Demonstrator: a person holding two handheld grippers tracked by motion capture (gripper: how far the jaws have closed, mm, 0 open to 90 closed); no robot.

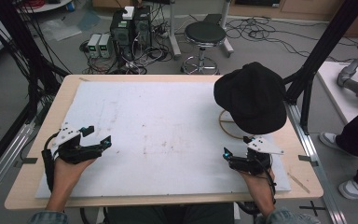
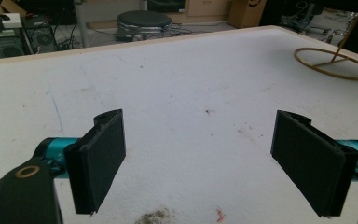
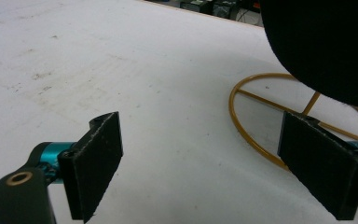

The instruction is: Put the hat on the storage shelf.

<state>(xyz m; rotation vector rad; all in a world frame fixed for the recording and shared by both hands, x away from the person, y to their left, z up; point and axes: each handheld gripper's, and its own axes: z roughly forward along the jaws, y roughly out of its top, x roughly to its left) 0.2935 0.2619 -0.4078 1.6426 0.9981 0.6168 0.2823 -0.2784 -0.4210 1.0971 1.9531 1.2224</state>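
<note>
A wooden table [image 1: 37, 186] covered by a stained white sheet [image 1: 168, 135] stands in a workshop, with a round stool [image 1: 205, 35] and computer boxes [image 1: 130, 25] on the cable-strewn floor beyond its far edge. At the far right of the table a black hat [image 1: 254, 95] sits on a thin gold wire stand [image 2: 333, 63] with a ring base, so the hat is raised off the sheet.

The left gripper [image 1: 98, 137] rests at the near left, well apart from the hat, its jaws wide apart with nothing between them. The right gripper [image 1: 227, 154] is at the near right, near the ring base and just in front of the hat, jaws likewise spread and empty.

The hat looks soft, light and floppy; it would likely deform when pinched, so the lower edge seems the best place to grip. The light stand may tip. The hat is roundish, crown up, with no clear long axis; which way it faces I cannot tell.
</note>
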